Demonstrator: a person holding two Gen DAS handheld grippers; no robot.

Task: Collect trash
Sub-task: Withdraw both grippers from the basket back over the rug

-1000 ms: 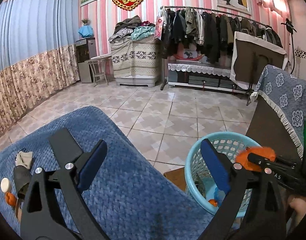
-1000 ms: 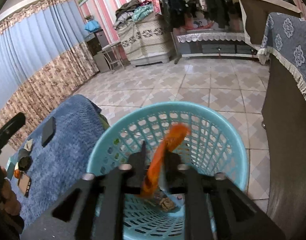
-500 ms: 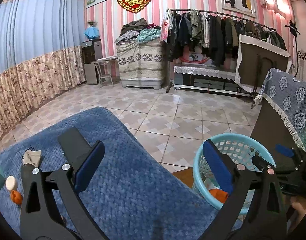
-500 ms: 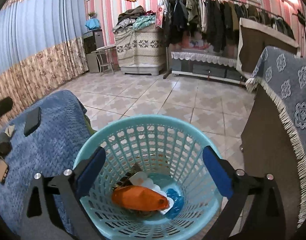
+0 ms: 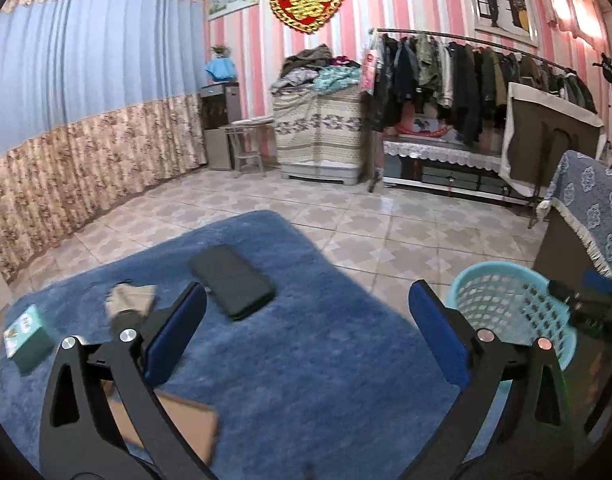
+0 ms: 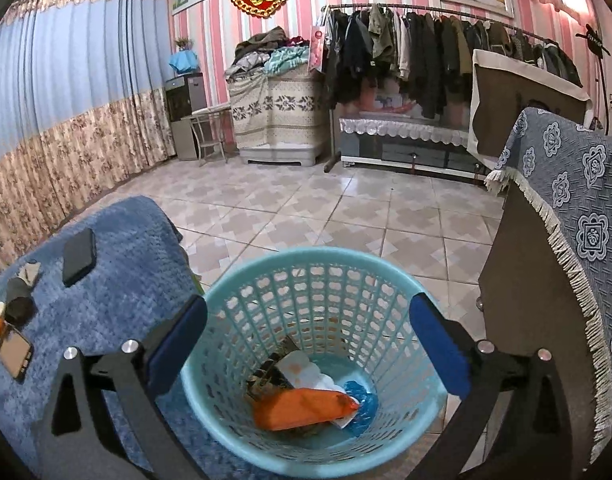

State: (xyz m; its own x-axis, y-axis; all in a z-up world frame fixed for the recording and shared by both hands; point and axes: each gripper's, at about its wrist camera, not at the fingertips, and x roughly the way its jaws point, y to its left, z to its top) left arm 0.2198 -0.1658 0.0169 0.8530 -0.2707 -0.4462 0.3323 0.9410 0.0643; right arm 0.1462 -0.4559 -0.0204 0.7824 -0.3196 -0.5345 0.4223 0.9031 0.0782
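Over the blue blanket (image 5: pixel 306 360) the left tool (image 5: pixel 306 320) gapes empty | right tool (image 6: pixel 306 336) wide open above the basket (image 6: pixel 262 456) | tiled floor (image 5: pixel 386 232), pink-striped wall (image 5: pixel 418 0).

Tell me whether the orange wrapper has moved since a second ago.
Yes. The orange wrapper went down: it stood pinched above the basket rim and now lies on the basket's bottom, free of the open right gripper.

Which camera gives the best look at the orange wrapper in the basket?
The right wrist view: it looks down into the turquoise basket, where the orange wrapper lies on other trash. The left wrist view shows only the basket's outside and rim, nothing of the wrapper.
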